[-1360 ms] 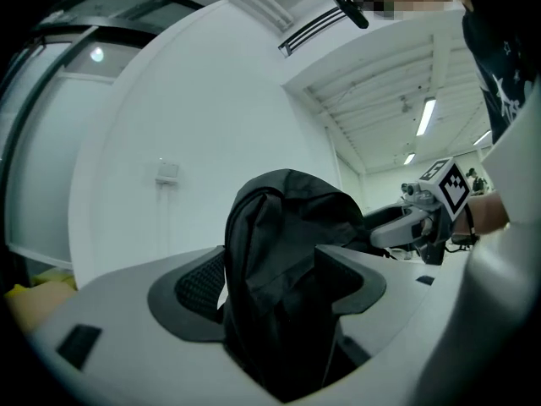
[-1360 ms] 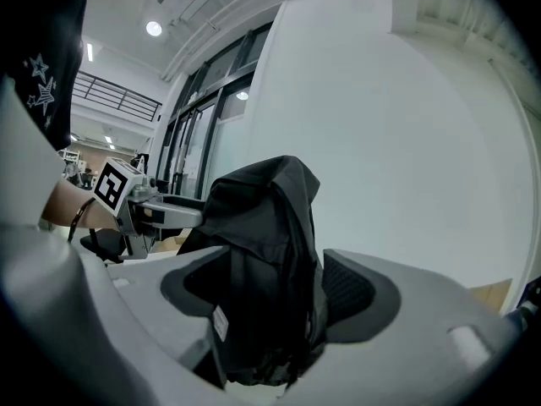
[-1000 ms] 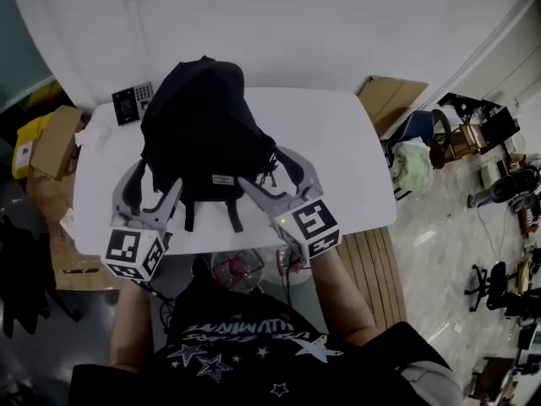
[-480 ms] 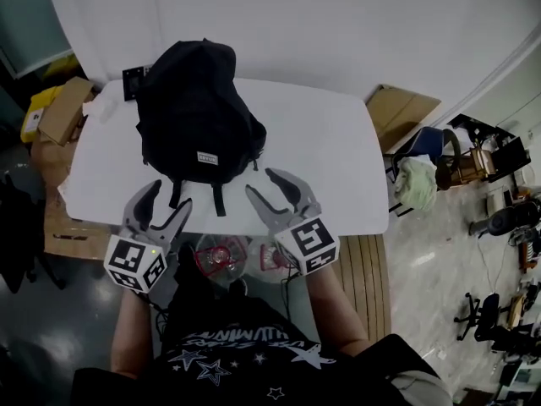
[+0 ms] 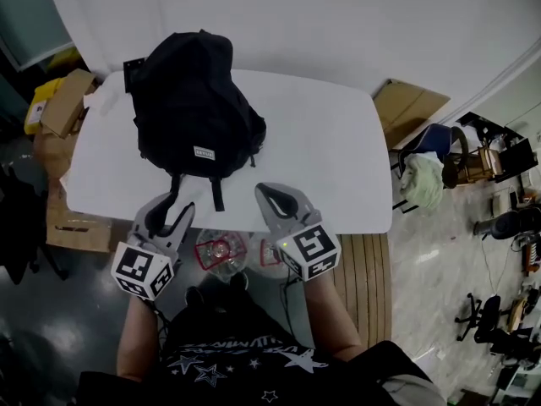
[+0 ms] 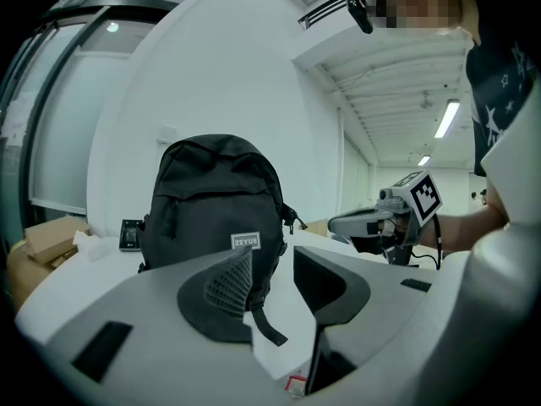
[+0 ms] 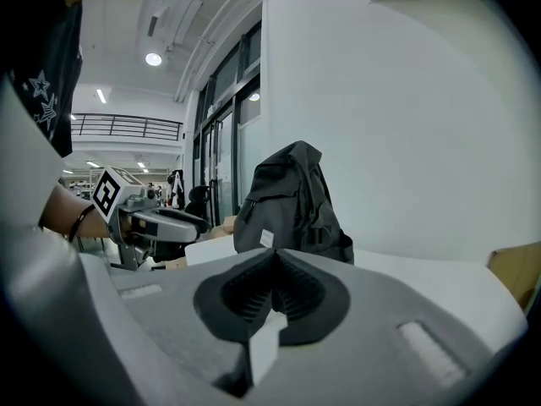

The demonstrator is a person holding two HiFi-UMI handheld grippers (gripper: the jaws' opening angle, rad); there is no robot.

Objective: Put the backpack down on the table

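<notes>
Black backpack point(image 5: 193, 108) sits upright on the white table point(image 5: 321, 159), upper left. left gripper point(image 5: 172, 207) is closing on nothing, right gripper point(image 5: 269, 193) is pressed together, empty.

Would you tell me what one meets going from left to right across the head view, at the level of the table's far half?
box → backpack → cardboard sheet
</notes>
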